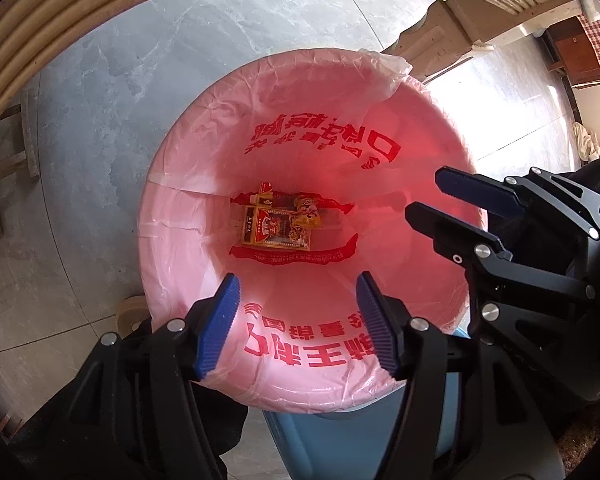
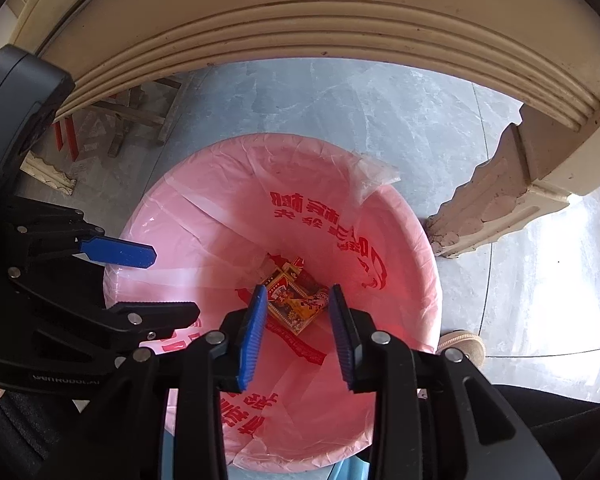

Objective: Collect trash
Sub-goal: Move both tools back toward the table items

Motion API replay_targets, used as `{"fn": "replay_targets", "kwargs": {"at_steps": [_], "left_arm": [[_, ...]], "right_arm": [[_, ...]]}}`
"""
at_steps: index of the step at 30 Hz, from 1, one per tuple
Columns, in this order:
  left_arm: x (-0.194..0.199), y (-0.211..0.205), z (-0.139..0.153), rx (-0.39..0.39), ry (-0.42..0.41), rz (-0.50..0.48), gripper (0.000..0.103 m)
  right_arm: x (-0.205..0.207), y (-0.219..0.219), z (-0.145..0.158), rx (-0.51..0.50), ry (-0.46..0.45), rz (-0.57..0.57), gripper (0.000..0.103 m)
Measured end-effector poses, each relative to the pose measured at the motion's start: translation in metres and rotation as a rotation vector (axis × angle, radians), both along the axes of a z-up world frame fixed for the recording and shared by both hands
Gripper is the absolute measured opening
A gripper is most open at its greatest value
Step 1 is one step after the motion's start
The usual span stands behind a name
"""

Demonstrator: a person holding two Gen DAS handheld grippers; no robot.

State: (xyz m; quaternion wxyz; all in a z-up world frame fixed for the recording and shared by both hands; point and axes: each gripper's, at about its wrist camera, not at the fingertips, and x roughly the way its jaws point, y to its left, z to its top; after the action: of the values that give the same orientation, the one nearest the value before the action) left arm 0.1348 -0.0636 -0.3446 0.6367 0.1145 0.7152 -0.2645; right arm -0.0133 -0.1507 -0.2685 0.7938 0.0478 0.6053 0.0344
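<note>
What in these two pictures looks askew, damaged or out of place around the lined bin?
One loose corner of the pink plastic bin liner sticks up off the far rim instead of lying folded flat. Beside the bin, the cream carved table leg looks chipped and crumbling. The trash itself lies at the bottom.

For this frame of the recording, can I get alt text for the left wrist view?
Looking down into a bin lined with a pink bag, the left gripper hangs open and empty over its near rim. A red and gold box and a crumpled wrapper lie at the bottom. The right gripper, also open, reaches in from the right above grey floor tiles.
</note>
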Motion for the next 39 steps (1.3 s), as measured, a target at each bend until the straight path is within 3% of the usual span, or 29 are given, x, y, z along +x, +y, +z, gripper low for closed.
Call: {"fn": "replay_targets", "kwargs": {"at_steps": [9,15,19,23,27,32,39], "left_arm": [[-0.002,-0.002,0.02,-0.008,-0.068,0.001,0.061],[-0.007,0.001,0.061,-0.022,-0.18,0.025,0.066],[-0.016,0.015,0.111,-0.049,-0.252,0.058,0.067],[-0.016,0.045,0.178,-0.08,-0.294,0.129,0.068],[0.003,0.083,0.254,-0.112,-0.369,0.229,0.077],[0.037,0.118,0.327,-0.148,-0.395,0.309,0.084],[0.073,0.137,0.38,-0.179,-0.367,0.34,0.084]], "right_arm": [[-0.003,-0.005,0.016,0.003,-0.039,-0.03,0.038],[-0.012,-0.012,0.053,0.052,-0.121,-0.047,0.04],[-0.027,-0.009,0.099,0.044,-0.243,-0.019,0.059],[-0.041,-0.005,0.155,0.056,-0.366,0.039,0.06],[-0.047,-0.008,0.212,0.101,-0.485,0.078,0.075],[-0.038,-0.019,0.279,0.133,-0.599,0.118,0.078],[-0.022,-0.033,0.358,0.137,-0.748,0.161,0.079]]}}
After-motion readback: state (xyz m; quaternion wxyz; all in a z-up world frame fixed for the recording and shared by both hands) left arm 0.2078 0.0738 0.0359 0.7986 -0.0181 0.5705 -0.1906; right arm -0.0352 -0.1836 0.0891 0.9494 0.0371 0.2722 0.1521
